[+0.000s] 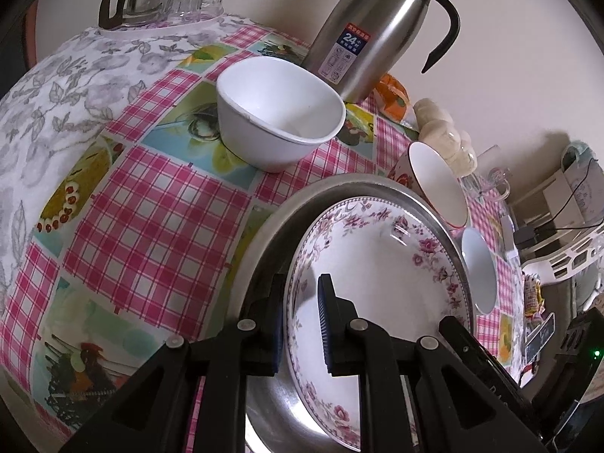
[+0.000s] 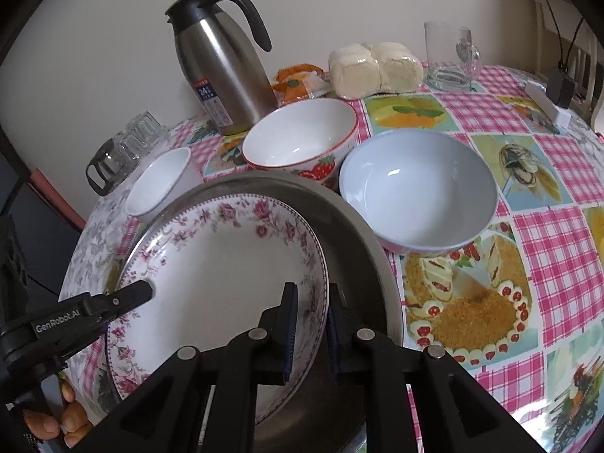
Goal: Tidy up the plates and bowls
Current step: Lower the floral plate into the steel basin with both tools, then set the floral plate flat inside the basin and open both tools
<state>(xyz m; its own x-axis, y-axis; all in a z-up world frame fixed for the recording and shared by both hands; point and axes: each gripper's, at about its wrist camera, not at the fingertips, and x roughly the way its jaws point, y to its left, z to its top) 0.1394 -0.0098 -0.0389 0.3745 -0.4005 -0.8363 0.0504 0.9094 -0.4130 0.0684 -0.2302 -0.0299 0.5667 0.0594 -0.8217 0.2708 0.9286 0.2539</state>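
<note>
The left gripper point(image 1: 302, 324) is being held closed on the left rim of the flowered plate point(image 1: 377, 264), one pad inside the rim and one outside. The right gripper point(image 2: 311, 334) is likewise being clamped on the plate's opposite rim, so the plate is being carried between both. The plate is white with a pink floral border and is being held tilted, sitting inside a larger metal tray point(image 2: 362, 234) that is lying on the checked tablecloth point(image 2: 547, 249). A hand point(image 2: 56, 422) is being seen gripping the left tool's handle at the lower left of the right wrist view. Space around the tray is being limited: a small white bowl point(image 1: 279, 113) is standing just beyond its left edge, a strawberry bowl point(image 2: 302, 136) is touching or nearly touching its far edge, and a pale blue bowl point(image 2: 419, 188) is sitting just beside its right edge. A steel jug point(image 2: 222, 75) is standing behind the bowls near the wall. Open cloth is being left to the right of the pale blue bowl and to the left of the tray.
</note>
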